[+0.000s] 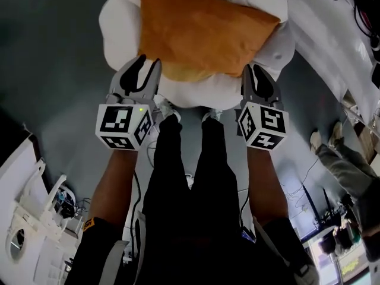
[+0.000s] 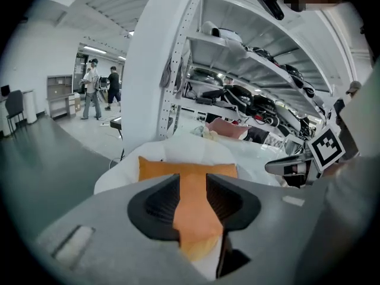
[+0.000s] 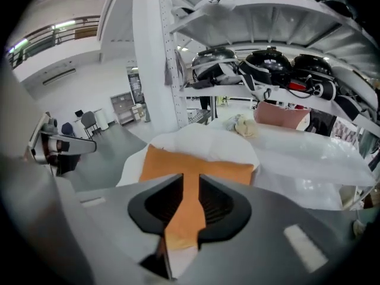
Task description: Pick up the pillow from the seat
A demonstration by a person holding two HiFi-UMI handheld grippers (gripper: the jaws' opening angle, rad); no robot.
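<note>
The left grey two-jaw tool [image 1: 148,64] and the right grey two-jaw tool [image 1: 252,70] were held side by side, well apart, both angled forward and down. Each tool's dark ribbed jaws stood partly apart. The left forearm [image 1: 116,183] and right forearm [image 1: 267,180] reached ahead, roughly parallel.

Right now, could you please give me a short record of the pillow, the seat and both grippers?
target: orange pillow, lying on the seat
support: white padded seat, standing on a grey floor
left side: left gripper at the pillow's near left corner, jaws apart, gripping nothing
right side: right gripper at the pillow's near right edge, jaws apart, gripping nothing
progress: pillow not yet lifted
</note>
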